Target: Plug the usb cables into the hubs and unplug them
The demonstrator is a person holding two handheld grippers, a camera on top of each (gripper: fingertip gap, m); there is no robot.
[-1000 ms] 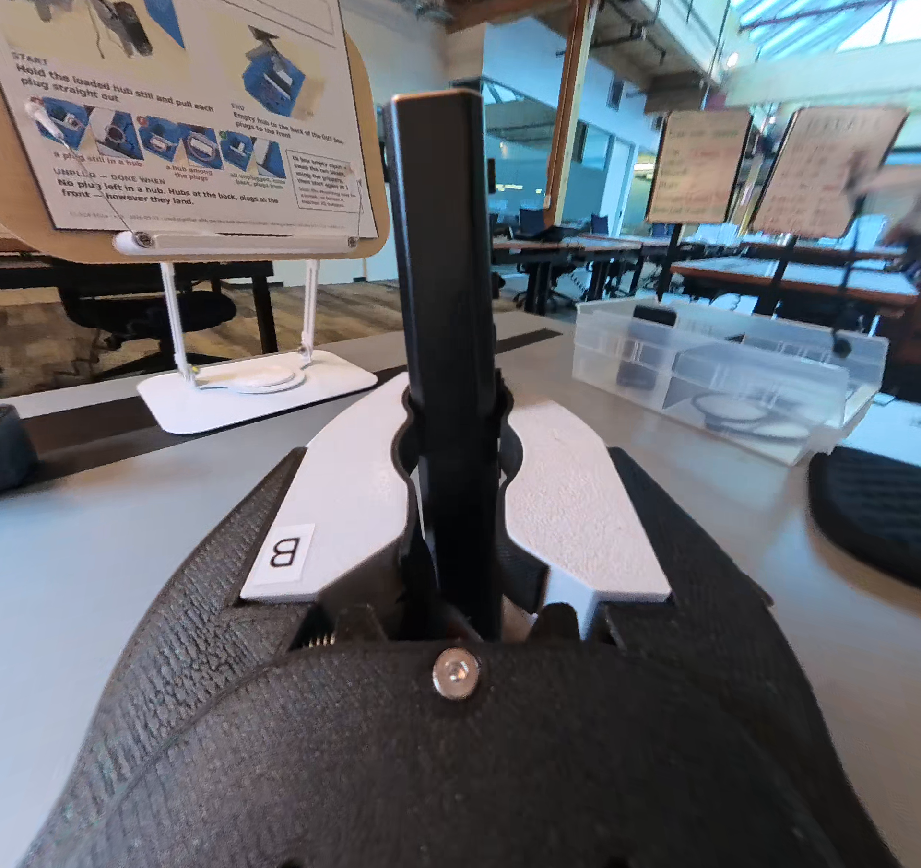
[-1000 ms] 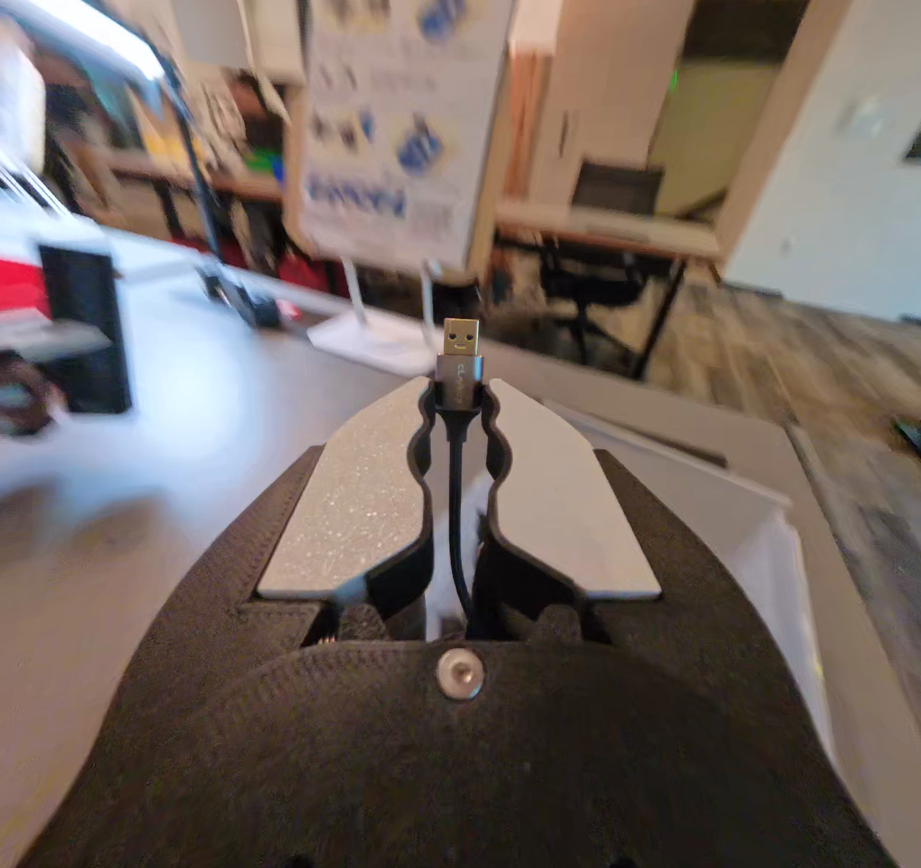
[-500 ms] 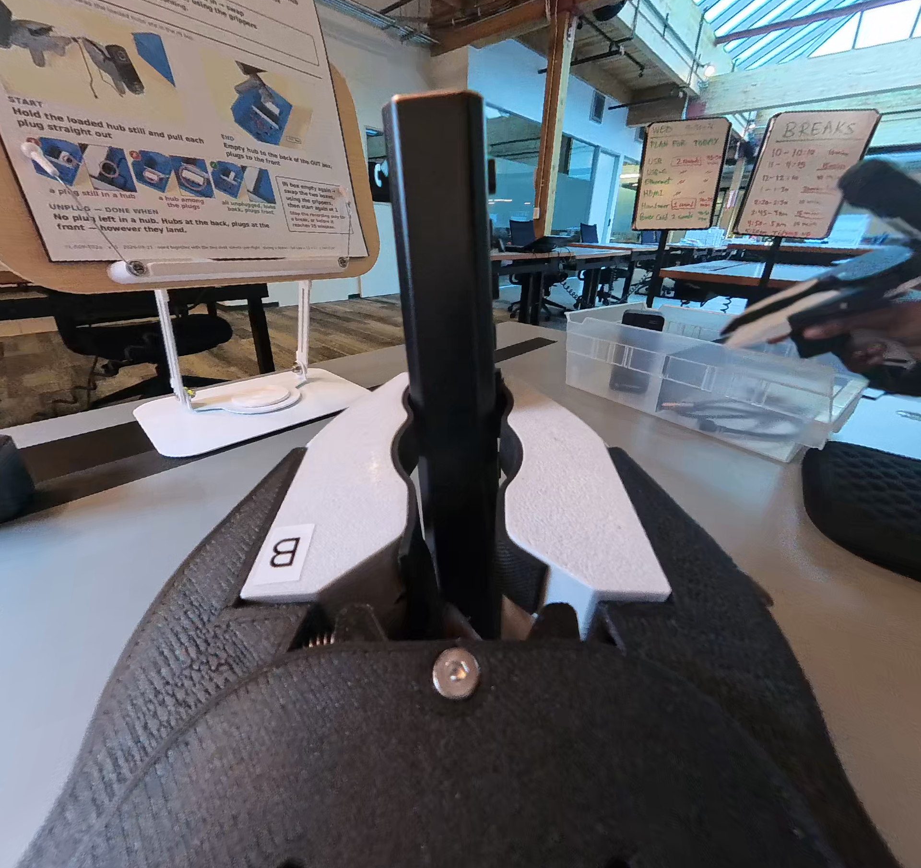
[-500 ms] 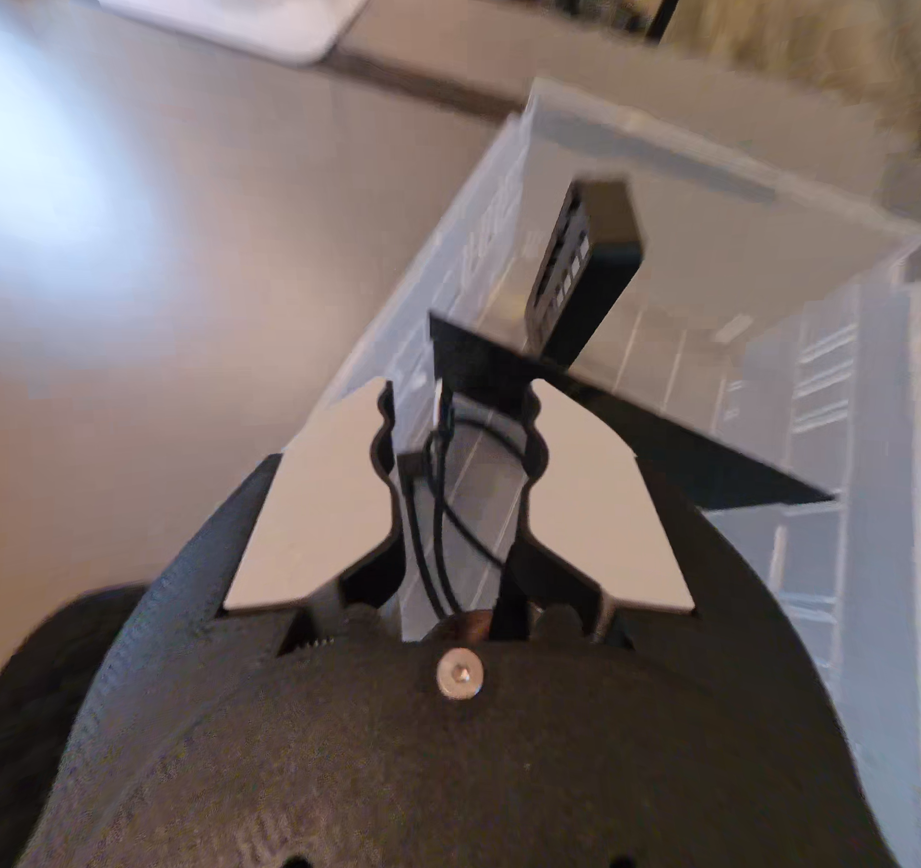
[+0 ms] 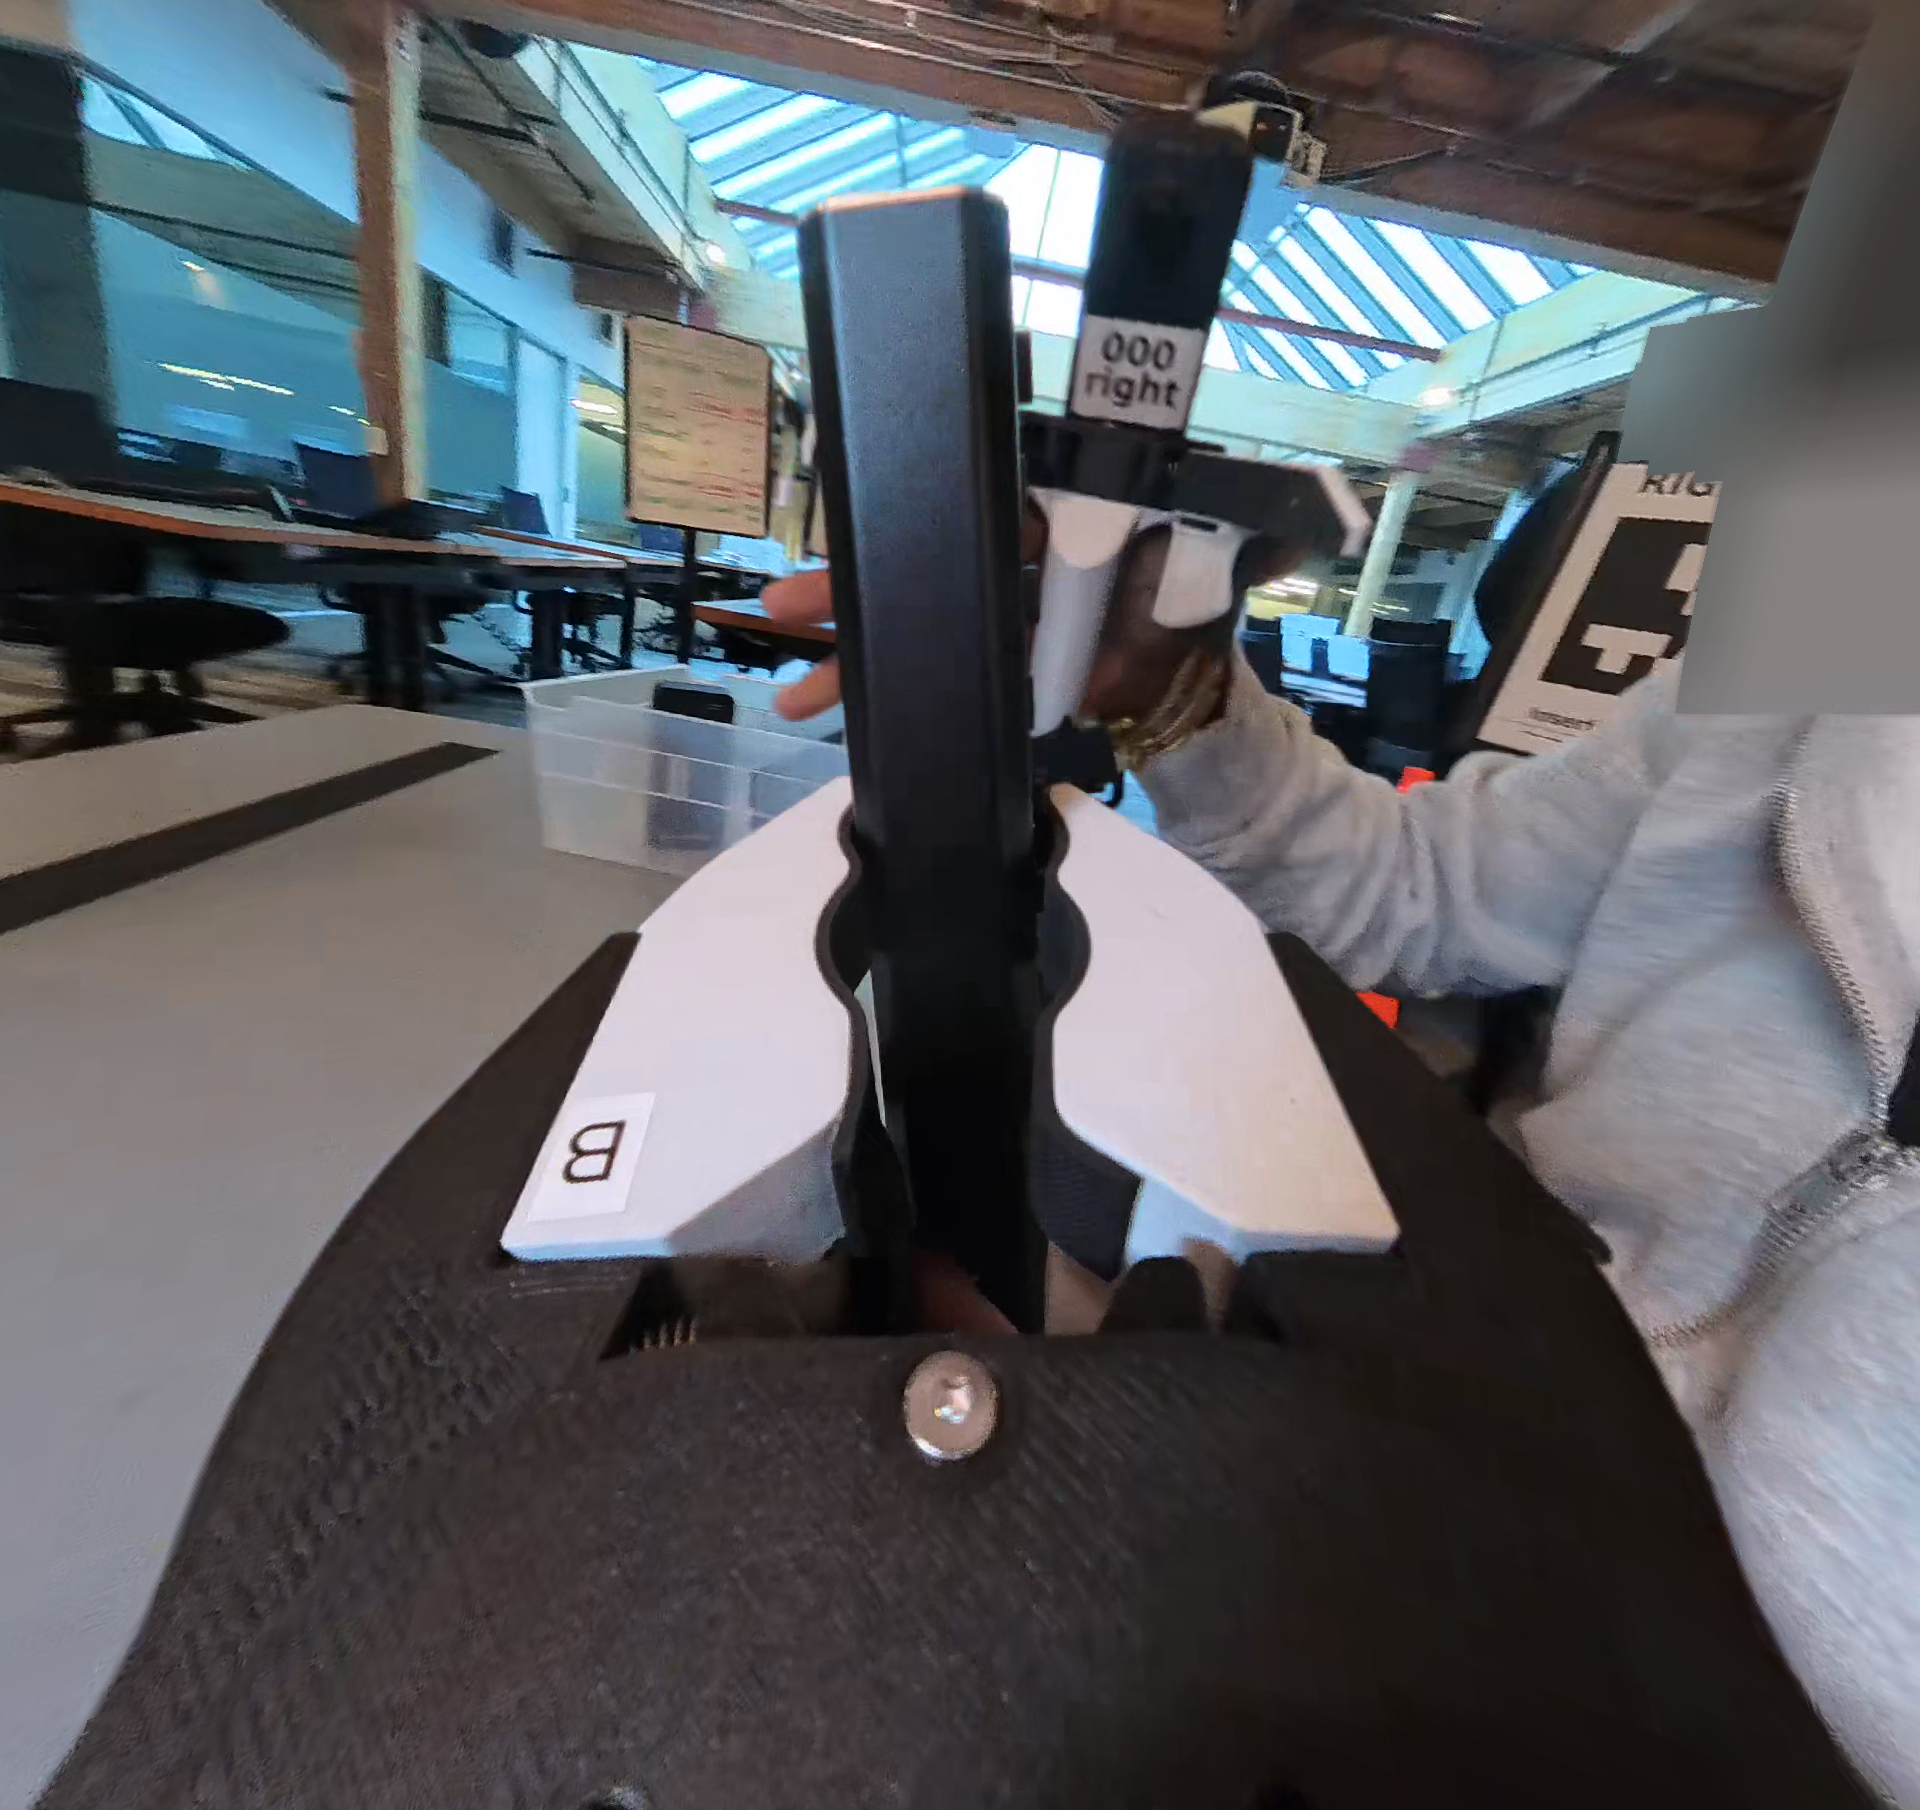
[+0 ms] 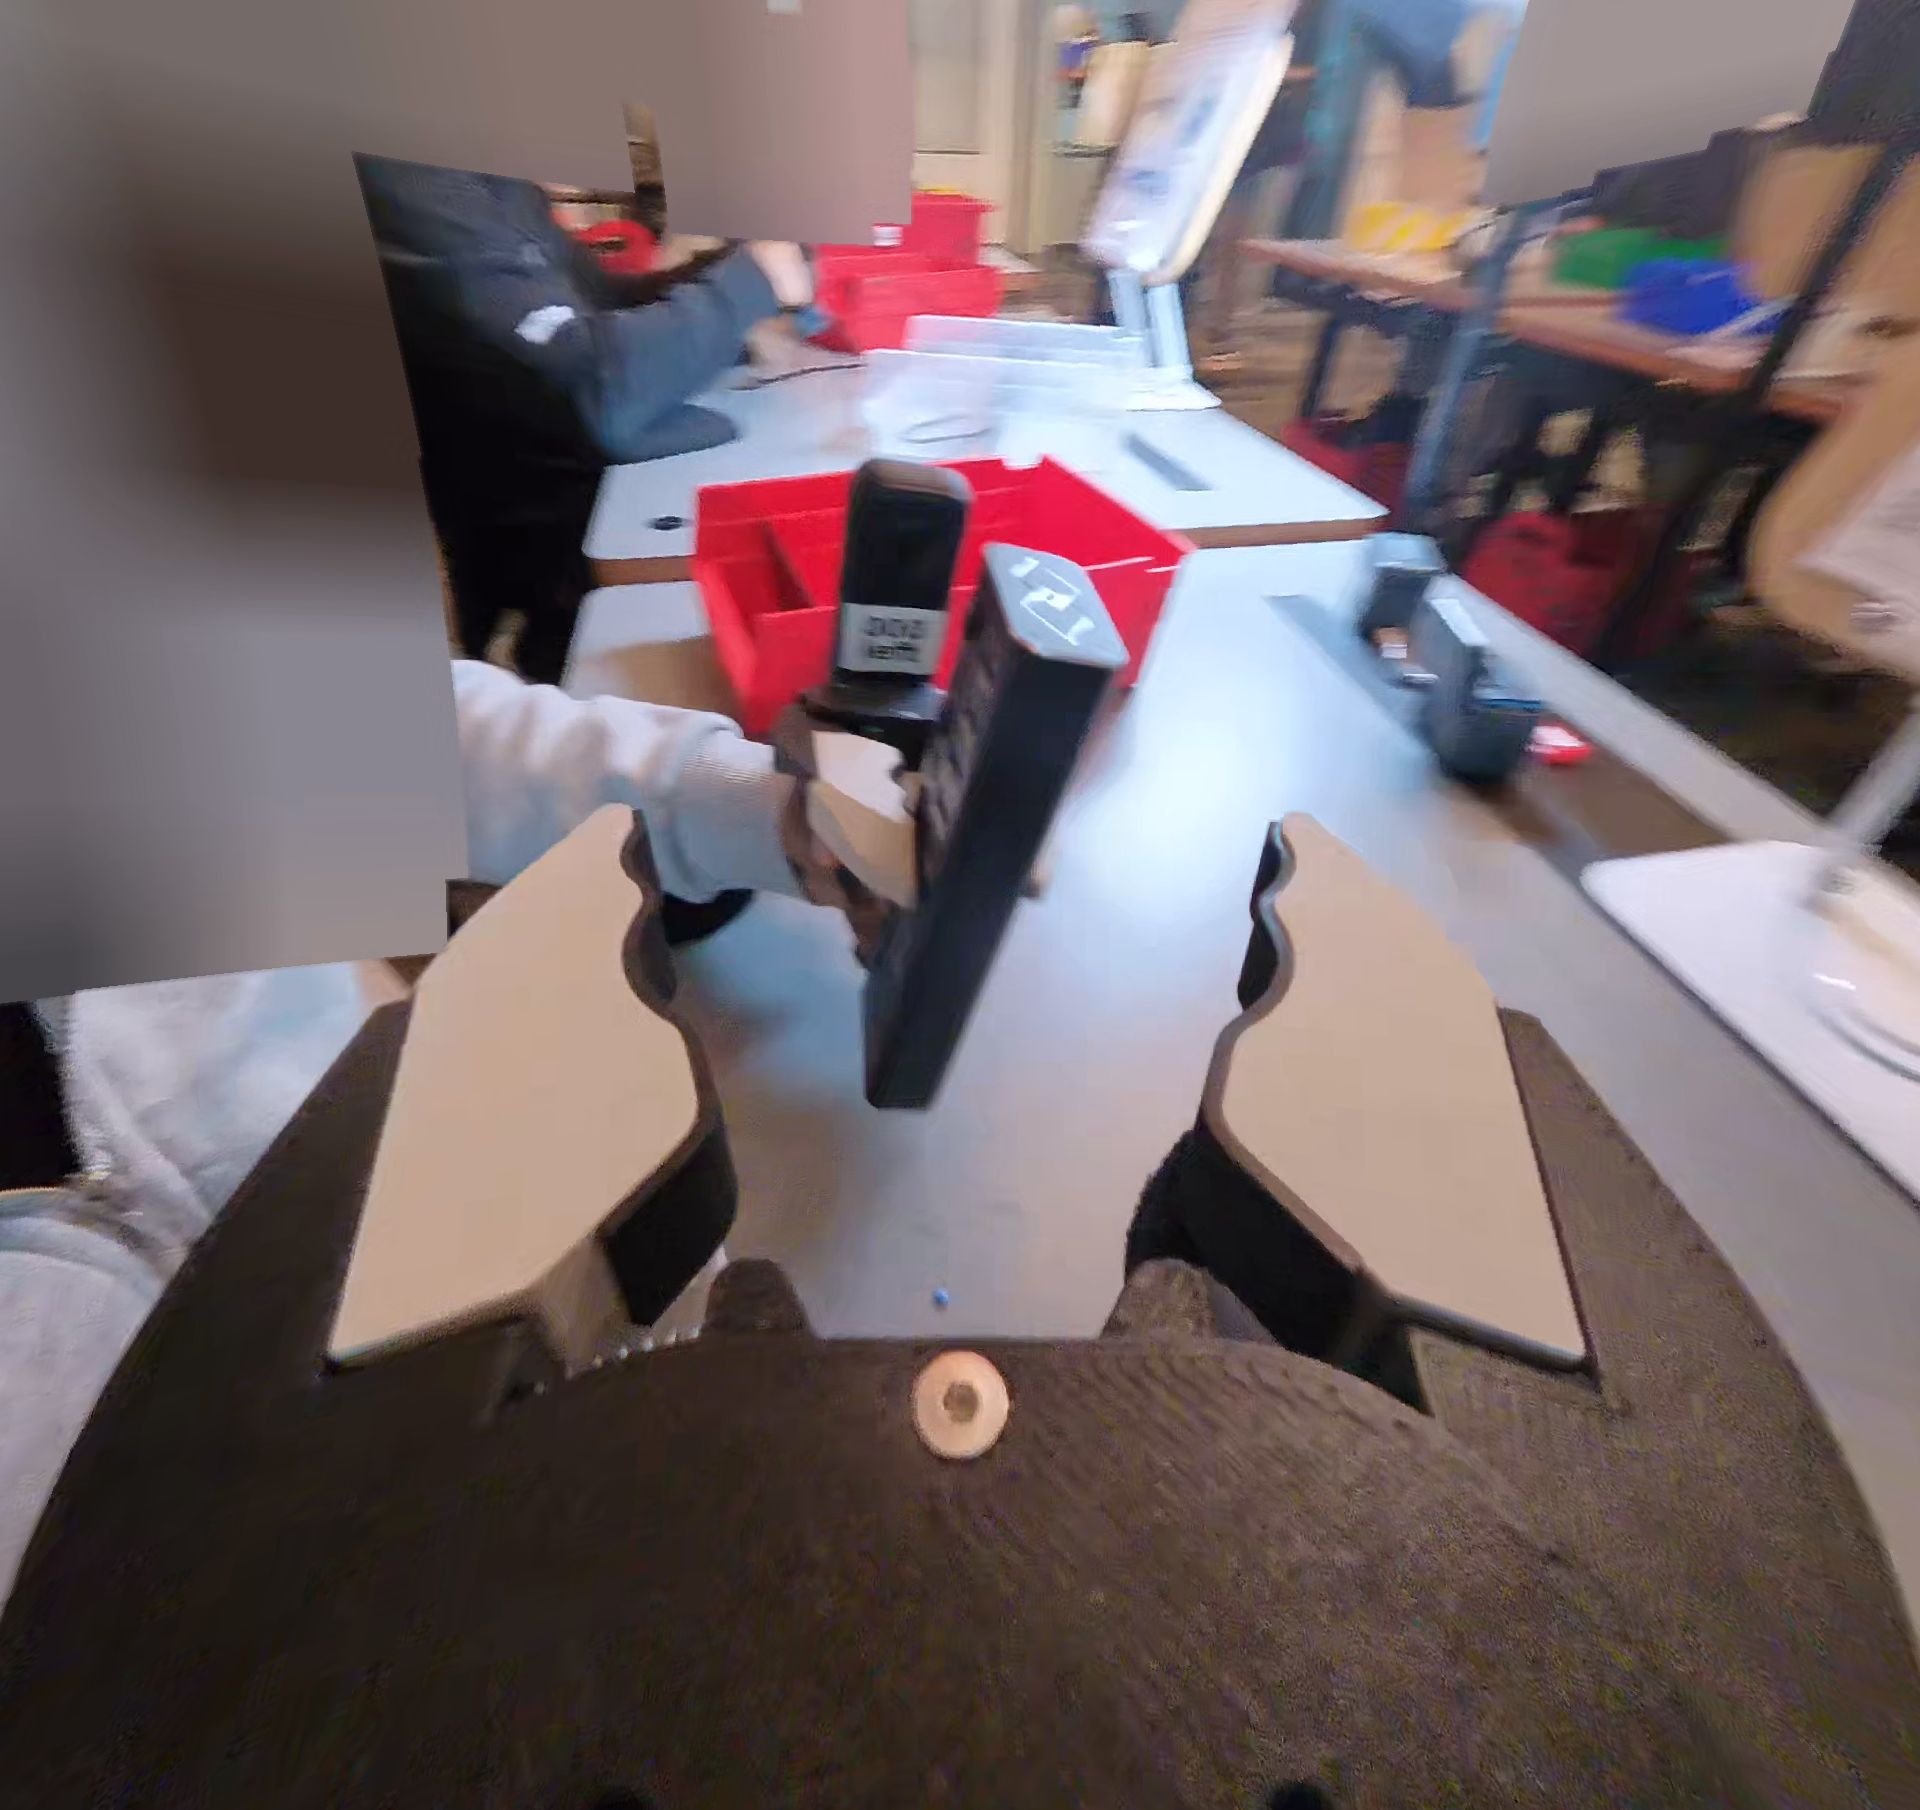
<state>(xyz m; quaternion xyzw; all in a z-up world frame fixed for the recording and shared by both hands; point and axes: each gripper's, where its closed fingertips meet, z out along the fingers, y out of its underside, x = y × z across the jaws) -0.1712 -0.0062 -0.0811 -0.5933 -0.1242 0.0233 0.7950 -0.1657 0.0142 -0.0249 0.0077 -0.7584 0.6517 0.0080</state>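
My left gripper (image 5: 945, 815) is shut on a long black USB hub (image 5: 914, 565) that stands up between its fingers, above the grey table (image 5: 260, 929). In the right wrist view the hub (image 6: 997, 784) tilts slightly, port side to the left, with the left gripper (image 6: 914, 815) clamped on it. My right gripper (image 6: 951, 830) is wide open and empty, facing the hub from close by. It also shows in the left wrist view (image 5: 1138, 576) just behind the hub, held by a hand in a grey sleeve. No cable is in sight.
A clear plastic bin (image 5: 644, 773) with a dark item inside stands on the table behind the hub. A red bin (image 6: 1049, 534), a black device (image 6: 1455, 680) and a white stand base (image 6: 1766, 960) are on the table. A person sits at the far table. My right fingertips sit around 7 centimeters from my left ones.
My right gripper held a USB plug, let it go into the clear bin, opened wide and swung round to face the hub. My left gripper turned right with the hub.
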